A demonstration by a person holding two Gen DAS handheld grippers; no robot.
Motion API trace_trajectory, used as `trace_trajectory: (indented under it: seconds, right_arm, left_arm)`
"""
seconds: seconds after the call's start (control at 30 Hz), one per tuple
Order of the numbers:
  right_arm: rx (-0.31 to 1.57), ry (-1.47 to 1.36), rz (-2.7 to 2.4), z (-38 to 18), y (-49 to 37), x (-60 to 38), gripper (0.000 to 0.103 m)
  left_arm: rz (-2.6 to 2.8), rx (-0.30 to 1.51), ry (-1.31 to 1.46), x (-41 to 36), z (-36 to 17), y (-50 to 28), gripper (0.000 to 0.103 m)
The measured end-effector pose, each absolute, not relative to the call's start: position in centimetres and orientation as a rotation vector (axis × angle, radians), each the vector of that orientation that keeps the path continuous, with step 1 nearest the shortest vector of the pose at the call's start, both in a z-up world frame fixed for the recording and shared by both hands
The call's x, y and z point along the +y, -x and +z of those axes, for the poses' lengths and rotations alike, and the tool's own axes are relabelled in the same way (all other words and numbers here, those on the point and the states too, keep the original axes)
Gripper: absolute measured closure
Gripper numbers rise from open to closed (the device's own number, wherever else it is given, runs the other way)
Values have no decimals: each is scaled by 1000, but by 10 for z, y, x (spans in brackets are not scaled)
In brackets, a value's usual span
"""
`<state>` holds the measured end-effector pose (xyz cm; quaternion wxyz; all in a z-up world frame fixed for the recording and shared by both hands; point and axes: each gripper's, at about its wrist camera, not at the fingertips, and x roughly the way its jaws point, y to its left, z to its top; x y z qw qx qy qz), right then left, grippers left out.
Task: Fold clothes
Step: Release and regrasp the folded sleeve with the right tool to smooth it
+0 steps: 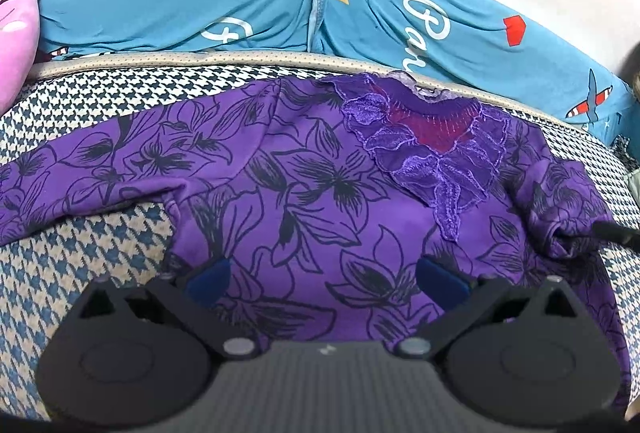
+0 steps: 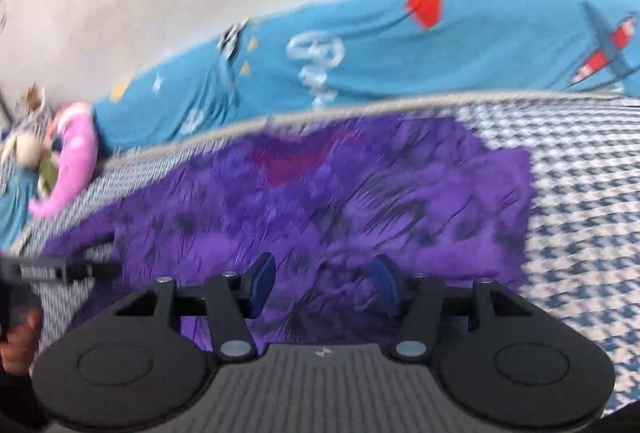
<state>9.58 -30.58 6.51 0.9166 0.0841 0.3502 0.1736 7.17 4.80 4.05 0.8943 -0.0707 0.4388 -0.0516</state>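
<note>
Both jaws gape above the purple blouse (image 1: pixel 304 193), empty.

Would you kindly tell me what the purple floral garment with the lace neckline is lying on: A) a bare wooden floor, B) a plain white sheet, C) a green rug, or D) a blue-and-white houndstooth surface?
D: the purple floral garment is spread over the blue-and-white houndstooth surface, whose check pattern shows on both sides of it.

Shirt (image 1: pixel 304 193) lying spread on the sofa seat (image 1: pixel 80 253); cover (image 1: pixel 200 1) sitting behind it; plush toy (image 1: pixel 16 33) resting at far left.
</note>
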Motion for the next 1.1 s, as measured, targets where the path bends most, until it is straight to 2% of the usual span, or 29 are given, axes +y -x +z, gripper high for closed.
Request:
trace_trajectory:
  seconds: [0.43, 0.5, 0.6, 0.67, 1.1]
  right_arm:
    - [677, -207, 24, 39, -129, -329, 44]
    - [681, -206, 34, 35, -132, -329, 50]
    - [670, -158, 31, 33, -133, -322, 82]
    - [653, -152, 32, 38, -130, -318, 91]
    - [486, -268, 311, 65, -110, -262, 93]
  left_arm:
    - [-117, 922, 121, 43, 35, -71, 0]
    - [-116, 921, 121, 44, 35, -71, 0]
    - [-114, 918, 124, 45, 36, -71, 0]
    - [-111, 918, 128, 46, 36, -71, 0]
    - [-1, 861, 171, 66, 47, -75, 0]
